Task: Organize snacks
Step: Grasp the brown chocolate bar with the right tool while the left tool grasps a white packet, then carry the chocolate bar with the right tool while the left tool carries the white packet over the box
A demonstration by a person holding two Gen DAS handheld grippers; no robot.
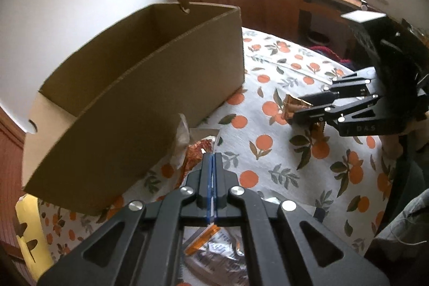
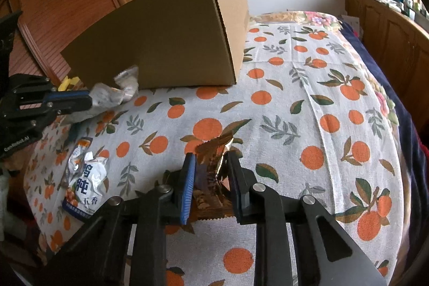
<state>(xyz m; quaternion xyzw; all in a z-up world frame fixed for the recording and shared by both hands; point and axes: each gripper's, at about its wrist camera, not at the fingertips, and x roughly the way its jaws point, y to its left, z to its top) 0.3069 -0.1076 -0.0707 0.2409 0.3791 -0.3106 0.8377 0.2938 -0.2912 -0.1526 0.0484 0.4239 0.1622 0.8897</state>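
Partly hidden between right tongs (image 2: 211,170), gold wrapper (image 2: 213,165); label unreadable.

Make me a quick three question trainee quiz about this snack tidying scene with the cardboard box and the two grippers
1. True or false: the cardboard box lies flat on its side.
2. What does the right gripper hold: A) gold-brown foil packet, B) yellow bag, C) spoon?
3. Fill in: the left gripper is shut on a ____ wrapper.

Key: 1 false, it stands upright and open-topped; 2 A; 3 crinkled clear.
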